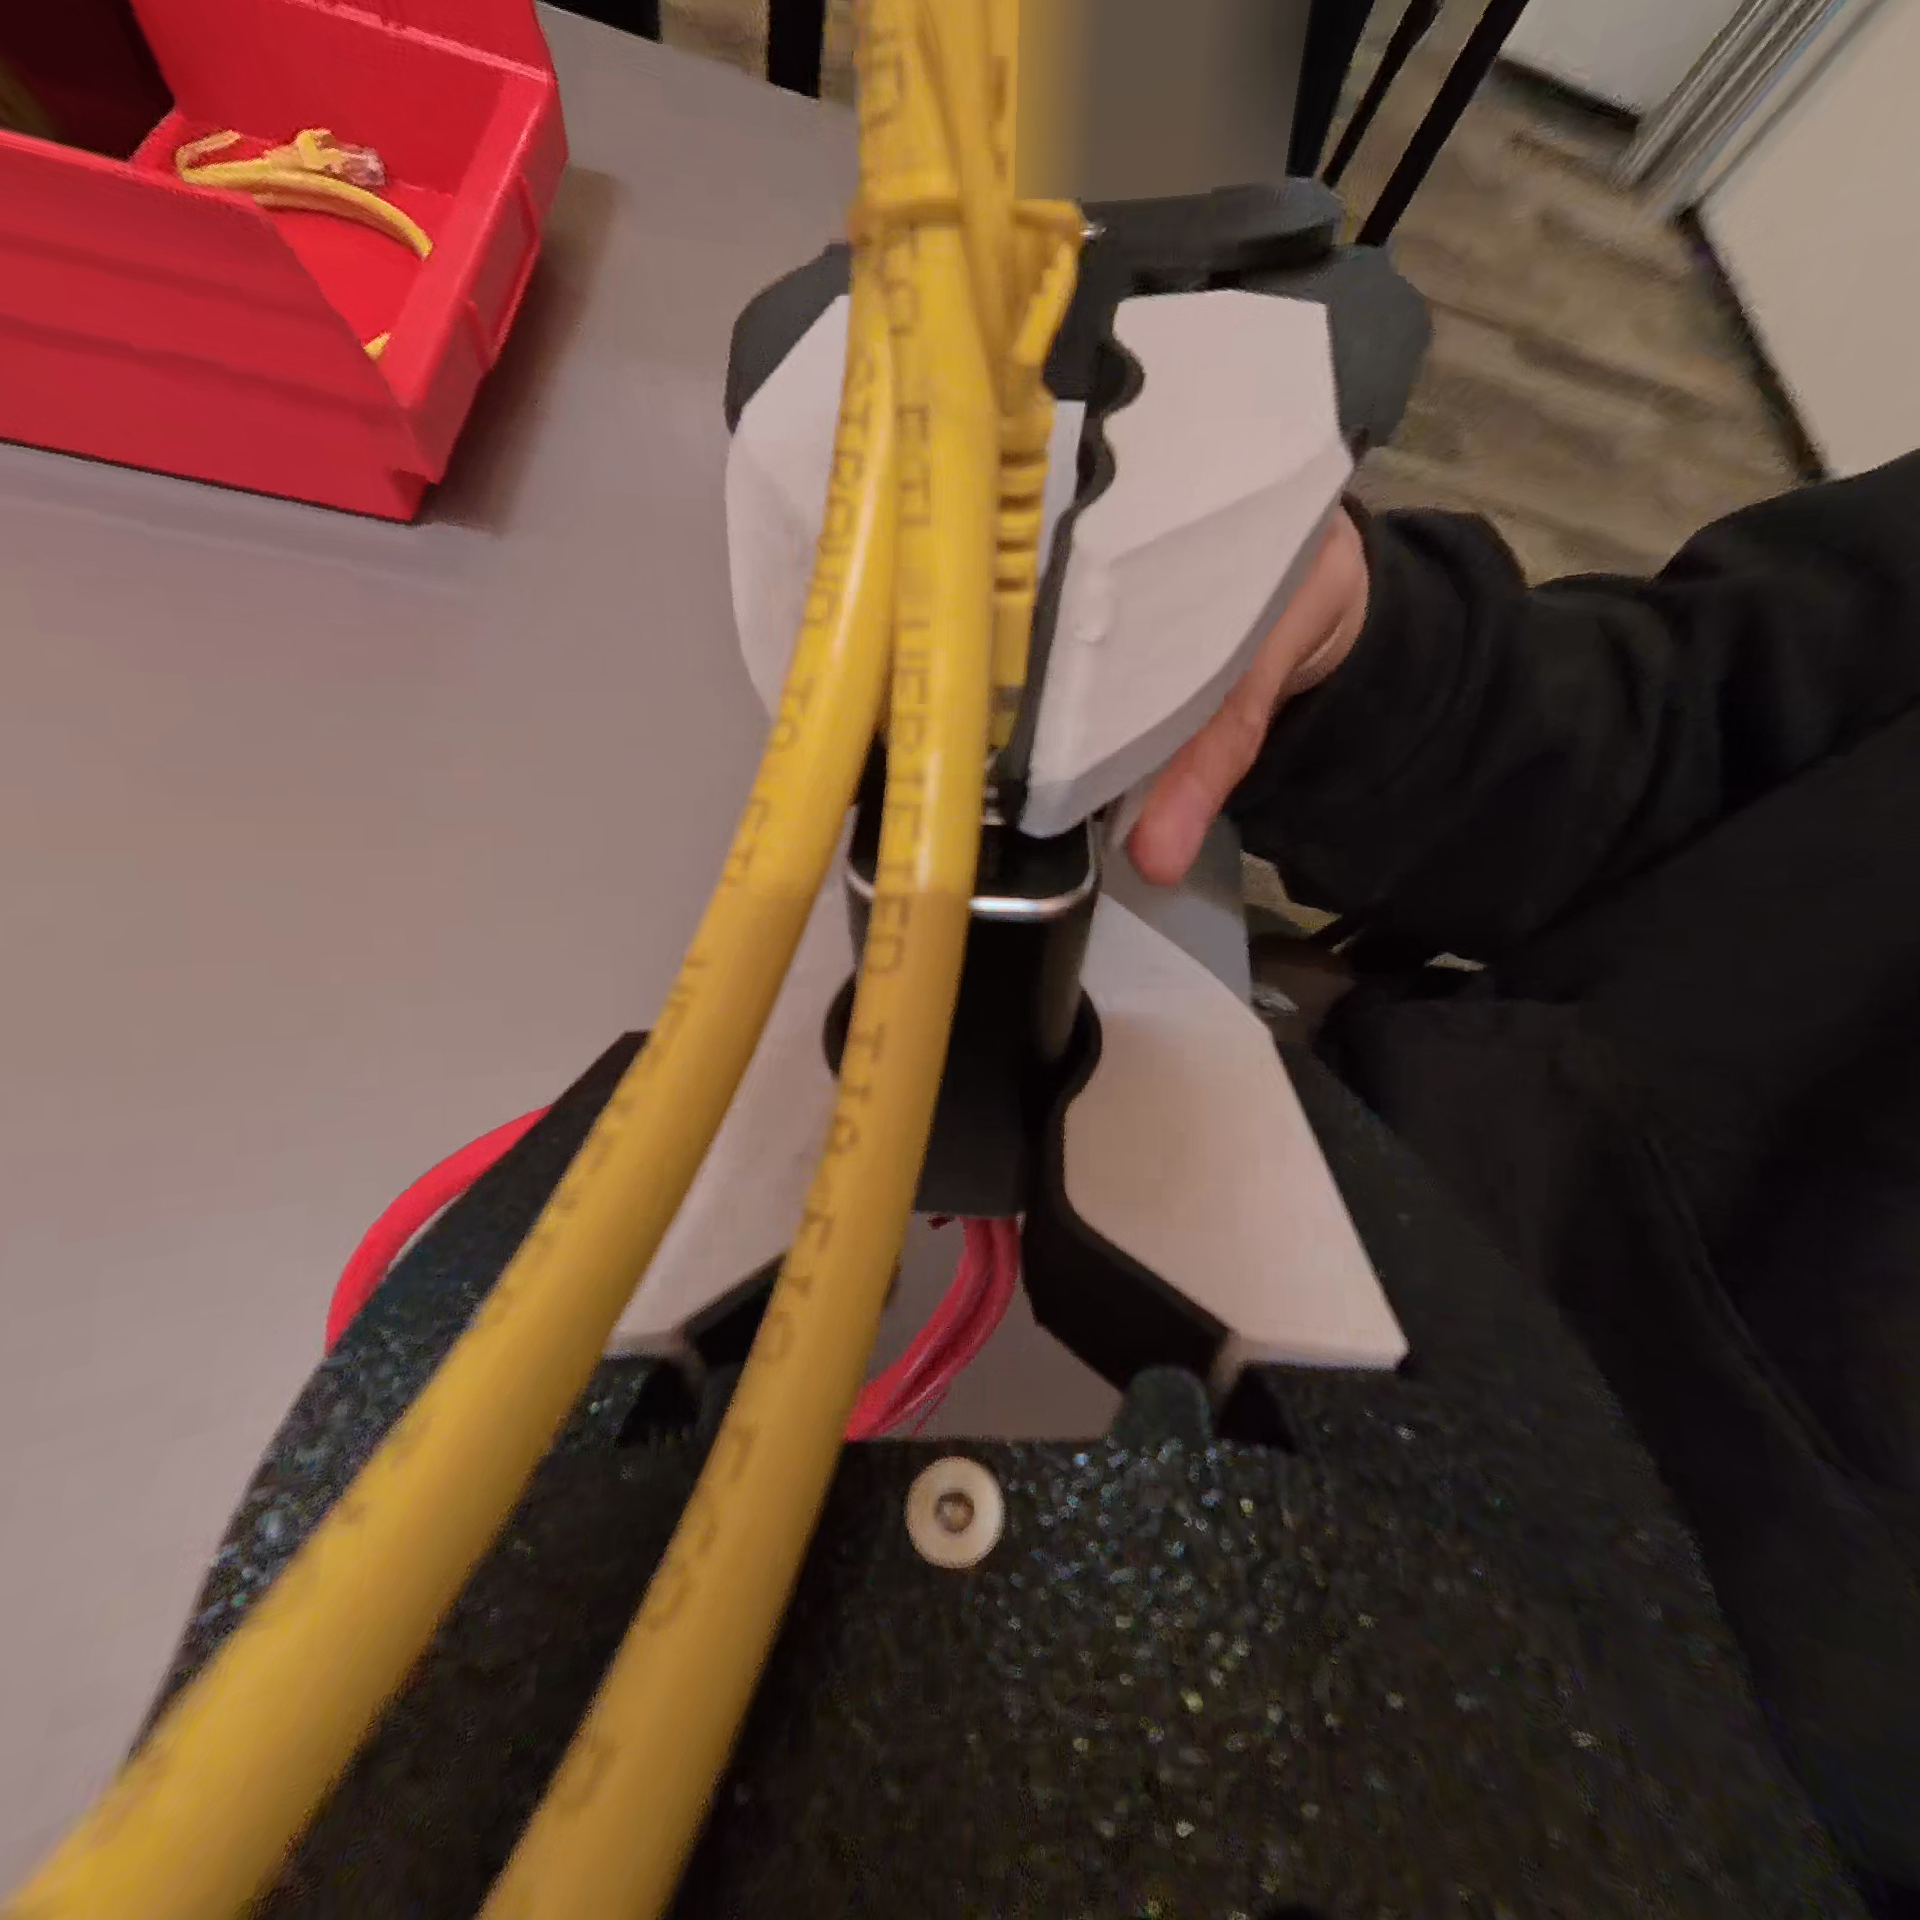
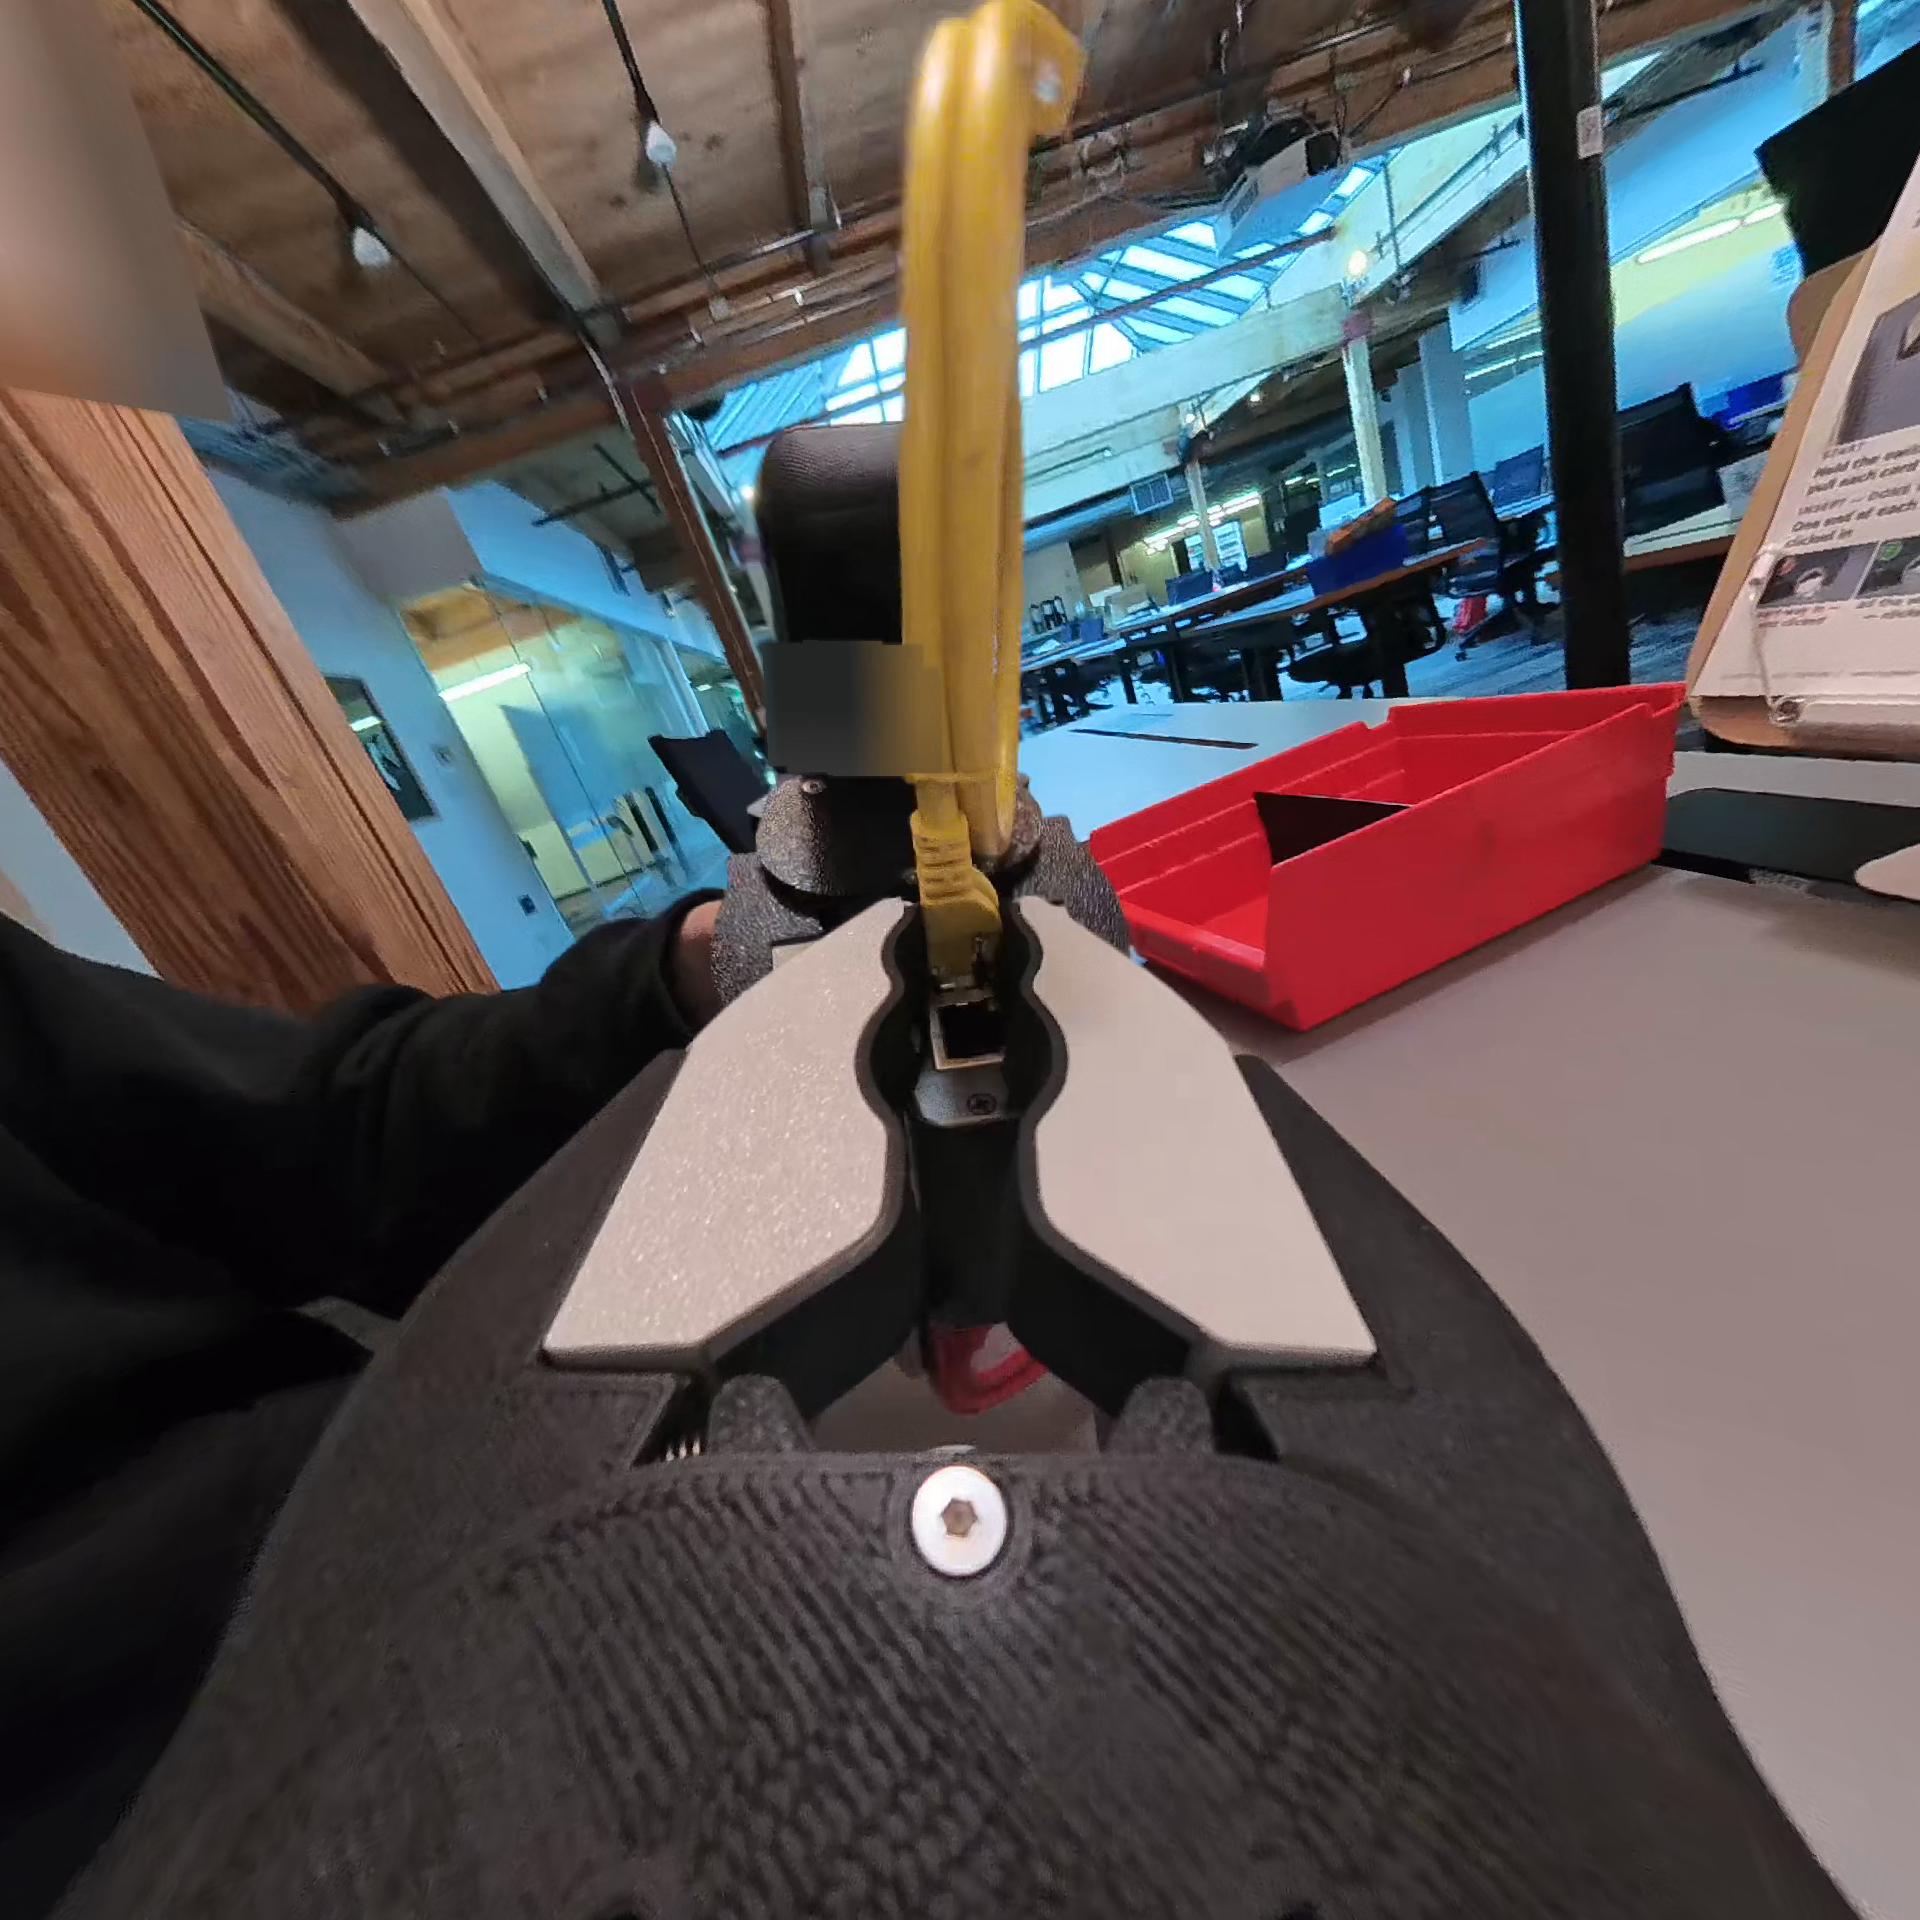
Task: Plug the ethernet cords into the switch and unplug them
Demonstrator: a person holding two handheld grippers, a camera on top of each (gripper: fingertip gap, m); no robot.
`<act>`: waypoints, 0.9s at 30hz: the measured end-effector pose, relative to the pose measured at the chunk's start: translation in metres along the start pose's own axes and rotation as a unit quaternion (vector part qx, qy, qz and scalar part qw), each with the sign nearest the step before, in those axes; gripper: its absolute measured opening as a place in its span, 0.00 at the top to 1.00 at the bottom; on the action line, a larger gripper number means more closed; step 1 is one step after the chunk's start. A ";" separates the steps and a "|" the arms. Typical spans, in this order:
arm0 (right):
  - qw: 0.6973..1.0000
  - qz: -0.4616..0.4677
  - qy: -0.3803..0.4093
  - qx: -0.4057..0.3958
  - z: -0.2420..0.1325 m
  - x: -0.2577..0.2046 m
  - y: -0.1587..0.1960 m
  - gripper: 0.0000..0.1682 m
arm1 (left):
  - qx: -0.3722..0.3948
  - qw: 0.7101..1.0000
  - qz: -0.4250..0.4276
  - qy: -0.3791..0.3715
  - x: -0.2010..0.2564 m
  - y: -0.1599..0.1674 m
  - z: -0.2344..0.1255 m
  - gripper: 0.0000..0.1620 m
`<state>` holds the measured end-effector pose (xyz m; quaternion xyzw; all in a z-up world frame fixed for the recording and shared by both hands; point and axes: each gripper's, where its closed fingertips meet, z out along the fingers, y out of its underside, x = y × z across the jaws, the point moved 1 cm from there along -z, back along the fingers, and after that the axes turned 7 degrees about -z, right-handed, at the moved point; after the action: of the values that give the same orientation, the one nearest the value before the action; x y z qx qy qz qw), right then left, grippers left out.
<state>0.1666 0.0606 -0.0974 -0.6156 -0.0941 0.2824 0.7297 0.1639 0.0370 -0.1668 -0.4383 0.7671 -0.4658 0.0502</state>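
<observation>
A large open-plan office in a converted industrial building: exposed timber beams (image 2: 499, 156) and pipes run under the ceiling, with skylights (image 2: 1122, 281) letting daylight in. Long rows of desks (image 2: 1247, 613) with dark office chairs (image 2: 1496, 520) stretch into the distance, and glass-walled rooms (image 2: 540, 727) line the left side beside a thick wooden post (image 2: 156, 707). In the foreground, a grey table (image 2: 1610, 1143) carries a red parts bin (image 2: 1403, 831) and a printed instruction sheet (image 2: 1860, 436) propped on cardboard, marking a workstation set up among the desks.
</observation>
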 end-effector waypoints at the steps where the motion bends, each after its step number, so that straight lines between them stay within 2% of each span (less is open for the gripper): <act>1: 1.000 -0.010 0.003 -0.015 0.000 0.000 0.003 0.92 | 0.005 1.000 -0.008 0.013 0.001 0.002 0.002 0.82; 3: 0.999 -0.015 0.003 -0.030 0.001 0.000 0.006 0.92 | 0.014 1.000 -0.009 0.018 0.001 0.004 0.003 0.82; 6: 0.999 -0.024 0.003 -0.046 0.002 0.000 0.011 0.92 | -0.007 1.000 0.010 -0.018 -0.007 0.010 0.001 0.82; 11: 1.000 0.005 -0.009 -0.019 0.001 0.002 0.009 0.92 | -0.027 0.998 0.035 -0.047 -0.010 0.010 -0.002 0.83; 16: 1.000 -0.007 0.004 -0.029 0.001 0.004 0.011 0.92 | -0.010 1.000 -0.006 0.020 -0.005 0.010 -0.001 0.83; 17: 1.000 0.003 0.003 -0.024 0.000 0.004 0.009 0.92 | 0.002 0.999 -0.016 0.039 -0.002 0.009 0.001 0.94; 21: 0.999 -0.016 0.010 -0.026 -0.002 0.006 0.009 0.92 | 0.032 0.996 -0.045 0.075 0.003 0.004 0.005 0.91; 22: 0.999 -0.015 0.009 -0.031 -0.003 0.007 0.010 0.92 | 0.040 0.994 -0.052 0.082 0.004 0.004 0.006 0.83; 27: 0.999 -0.023 0.009 -0.034 -0.002 0.006 0.011 0.92 | 0.052 0.994 -0.056 0.083 0.004 0.005 0.005 0.83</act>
<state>0.1694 0.0633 -0.1101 -0.6404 -0.1111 0.2562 0.7155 0.1604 0.0315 -0.1721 -0.4371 0.7176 -0.5419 -0.0167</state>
